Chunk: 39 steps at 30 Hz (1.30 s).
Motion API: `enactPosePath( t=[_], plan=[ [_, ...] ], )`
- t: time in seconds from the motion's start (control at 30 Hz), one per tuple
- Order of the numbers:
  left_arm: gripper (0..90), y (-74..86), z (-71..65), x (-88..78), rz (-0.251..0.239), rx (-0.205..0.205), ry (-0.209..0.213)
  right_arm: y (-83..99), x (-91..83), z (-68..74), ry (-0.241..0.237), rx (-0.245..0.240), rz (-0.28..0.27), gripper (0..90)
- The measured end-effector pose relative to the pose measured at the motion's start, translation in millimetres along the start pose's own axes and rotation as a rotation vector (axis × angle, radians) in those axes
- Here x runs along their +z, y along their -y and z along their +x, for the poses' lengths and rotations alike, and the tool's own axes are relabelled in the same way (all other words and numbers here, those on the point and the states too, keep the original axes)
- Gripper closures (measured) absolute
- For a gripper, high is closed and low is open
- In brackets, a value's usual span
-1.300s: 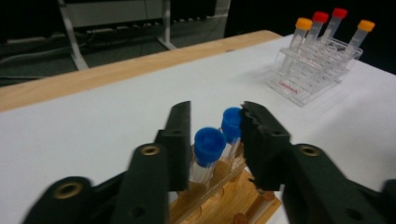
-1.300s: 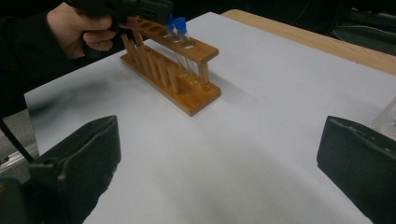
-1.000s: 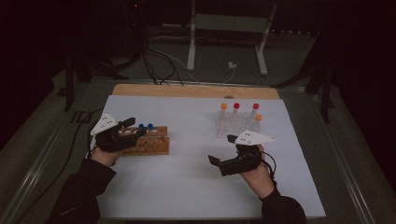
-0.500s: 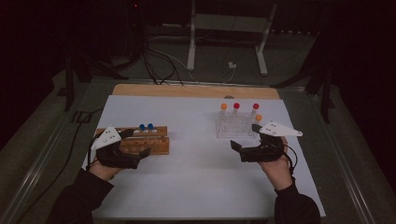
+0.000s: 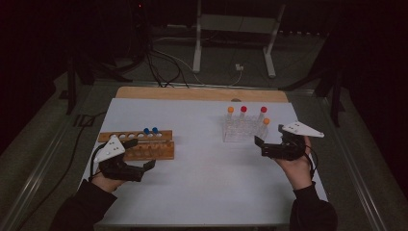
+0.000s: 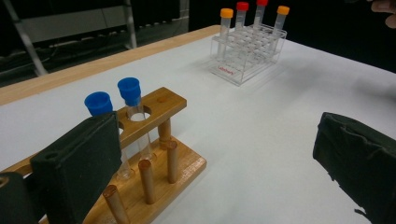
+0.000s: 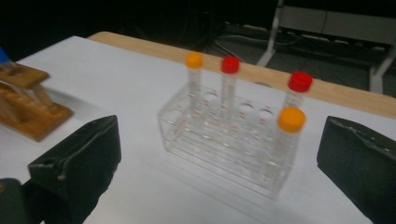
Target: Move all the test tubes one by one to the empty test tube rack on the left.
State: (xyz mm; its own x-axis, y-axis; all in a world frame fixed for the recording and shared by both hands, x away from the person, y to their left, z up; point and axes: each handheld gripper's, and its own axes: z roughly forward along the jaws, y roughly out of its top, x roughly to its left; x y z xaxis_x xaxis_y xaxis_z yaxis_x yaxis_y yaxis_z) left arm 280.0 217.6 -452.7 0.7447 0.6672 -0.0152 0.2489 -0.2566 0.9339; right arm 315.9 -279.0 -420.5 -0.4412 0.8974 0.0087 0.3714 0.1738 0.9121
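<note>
A wooden rack (image 5: 139,147) (image 6: 159,105) at the left holds two blue-capped tubes (image 5: 150,130) (image 6: 129,91) upright. My left gripper (image 5: 143,155) (image 6: 210,154) lies just in front of that rack, pointing right. Its jaws have just been opening and stand wide apart with nothing between them. At the right, a clear plastic rack (image 5: 243,131) (image 7: 224,135) carries several tubes with orange and red caps. My right gripper (image 5: 260,147) (image 7: 217,161) is open close to the clear rack's right end, facing it, with an orange-capped tube (image 7: 290,121) nearest.
A white sheet (image 5: 202,178) covers the table, with a wooden strip (image 5: 202,94) along its far edge. Beyond the table are cables and a metal stand (image 5: 231,29) on a dark floor. The wooden rack (image 7: 28,107) appears far left in the right gripper view.
My left gripper drew back from over the wooden rack toward the near edge, and its jaws spread. My right gripper moved right and up beside the clear rack.
</note>
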Motion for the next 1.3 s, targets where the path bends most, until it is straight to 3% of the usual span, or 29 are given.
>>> enactPosePath(
  t=[0.3,0.53,0.73,0.97,1.3],
  plan=[
    [2.1,0.9,-3.9,1.7,0.001,0.004,0.023,13.9,14.5,-21.0,0.066,0.036,0.049,0.0],
    [2.1,1.6,-3.3,1.8,0.000,0.002,0.013,20.9,24.7,-30.1,0.094,0.057,0.076,2.9],
    [2.1,2.2,-3.5,2.6,0.001,0.000,0.018,24.5,31.8,-36.3,0.125,0.065,0.070,22.0],
    [2.1,1.9,-3.5,1.9,-0.003,0.002,0.011,25.1,41.9,-40.5,0.111,0.069,0.084,40.7],
    [2.1,1.7,-3.6,0.8,-0.008,0.000,0.015,23.9,60.1,-40.7,0.134,0.076,0.130,58.2]
  ],
)
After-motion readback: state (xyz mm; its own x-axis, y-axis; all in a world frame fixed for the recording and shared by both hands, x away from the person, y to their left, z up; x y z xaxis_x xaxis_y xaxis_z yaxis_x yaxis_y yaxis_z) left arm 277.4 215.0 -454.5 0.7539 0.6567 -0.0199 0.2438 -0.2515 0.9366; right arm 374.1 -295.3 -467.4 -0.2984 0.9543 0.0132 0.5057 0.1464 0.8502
